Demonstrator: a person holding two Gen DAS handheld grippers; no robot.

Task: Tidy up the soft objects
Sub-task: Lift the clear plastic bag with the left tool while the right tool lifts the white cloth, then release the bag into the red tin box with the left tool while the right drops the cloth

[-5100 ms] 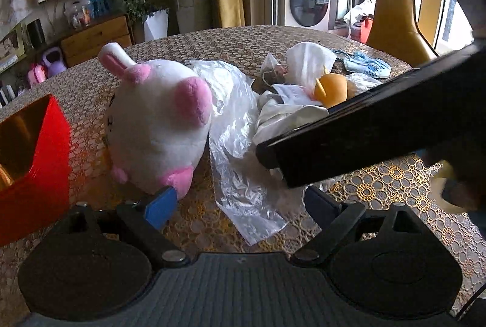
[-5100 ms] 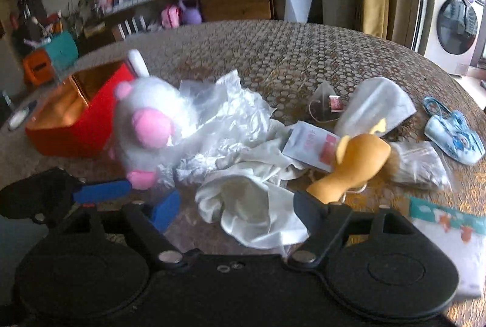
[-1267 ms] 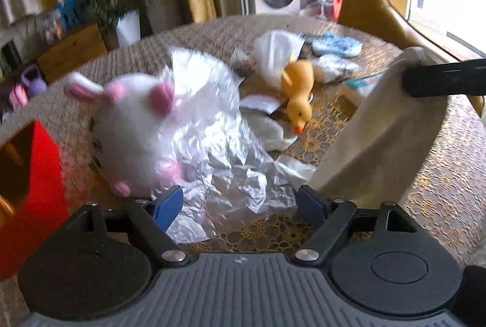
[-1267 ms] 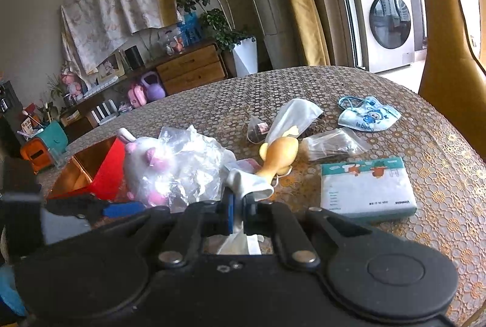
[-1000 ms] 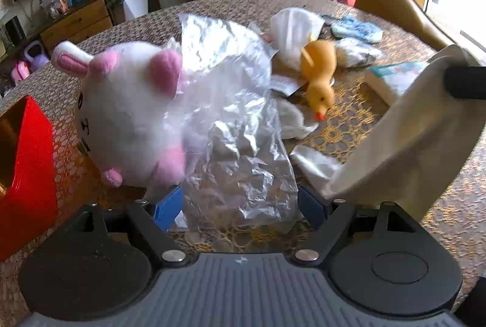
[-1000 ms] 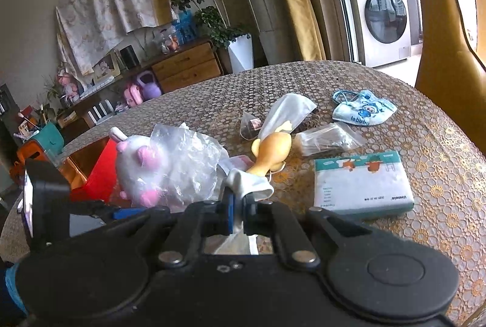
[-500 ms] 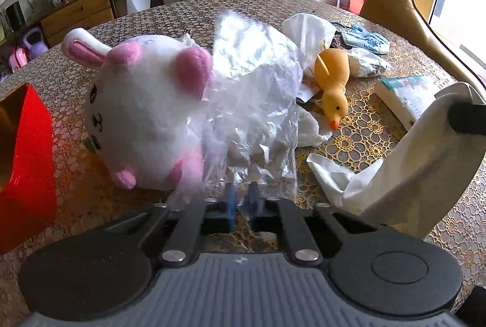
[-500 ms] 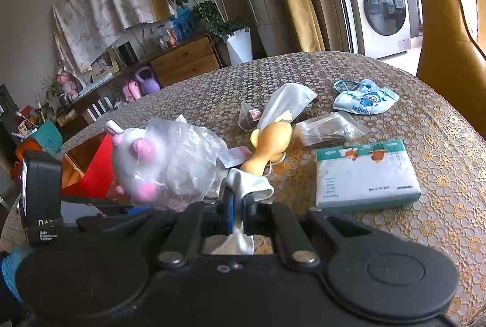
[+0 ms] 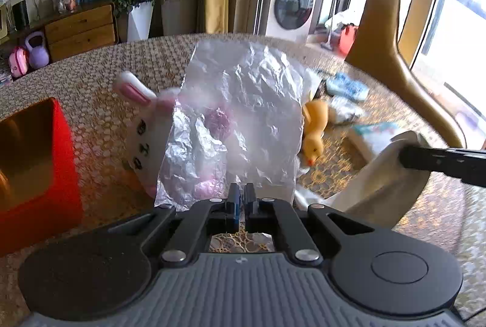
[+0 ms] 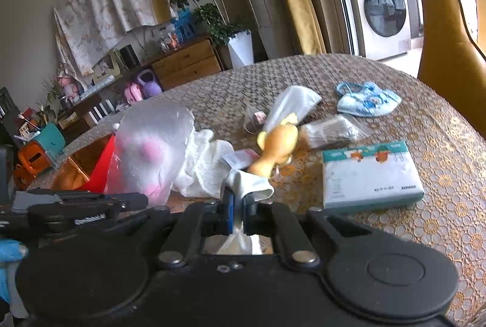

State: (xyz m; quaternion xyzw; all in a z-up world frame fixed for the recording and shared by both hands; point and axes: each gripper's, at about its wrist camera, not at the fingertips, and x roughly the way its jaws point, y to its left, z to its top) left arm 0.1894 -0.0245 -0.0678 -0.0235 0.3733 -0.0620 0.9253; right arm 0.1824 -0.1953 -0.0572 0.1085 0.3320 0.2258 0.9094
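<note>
My left gripper (image 9: 242, 195) is pinched shut on the clear plastic bag (image 9: 240, 114), raised at twelve o'clock before the plush bunny (image 9: 142, 129). My right gripper (image 10: 240, 201) clamps the white cloth (image 10: 247, 182). At two o'clock lies a tissue pack (image 10: 370, 172); its small print is unreadable. The red box (image 9: 33, 163) sits at nine.

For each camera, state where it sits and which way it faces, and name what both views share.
Left wrist: sits on the left gripper, facing across the table toward the washing machine; its fingers pinch a clear plastic bag.
Right wrist: sits on the right gripper, facing the wooden dresser; its fingers clamp a white cloth.
Shared: plush bunny, yellow duck, red box, blue mask.
</note>
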